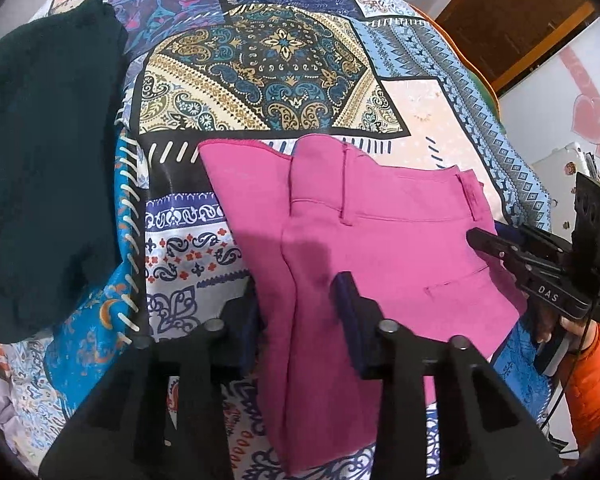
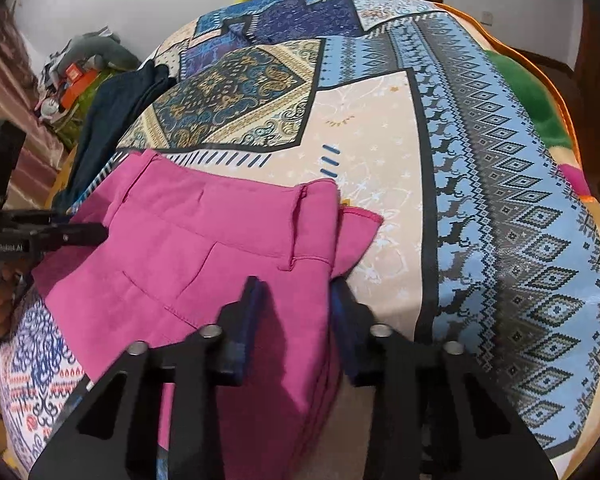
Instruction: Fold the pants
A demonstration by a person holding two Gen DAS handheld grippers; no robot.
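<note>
White capitals reading "DAS" are printed on the black body of the right gripper as it shows at the right edge of the left wrist view; in the right wrist view the left gripper carries small pale lettering that seems to read "GenRobot AI", though the first letters are too blurred to be sure. The pink pants lie folded on a patchwork bedspread, waistband end toward the far side, with belt loops, a pressed crease and a welt pocket slit showing in a smooth, matte woven cloth; a hemmed leg end pokes out beyond the waistband. The bedspread is slick printed fabric in blue, cream and black panels of paisley, medallions, diamond bands and stitched-looking dashes. The left gripper's dark blue pads stand spread, with a fold of the pants' left edge between them, not pinched. The right gripper's pads are likewise parted, straddling the right edge of the pants. A dark teal garment, soft and knit-looking, lies crumpled on the bedspread to the left, apart from the pants. An orange puffy sleeve shows behind the right gripper.
</note>
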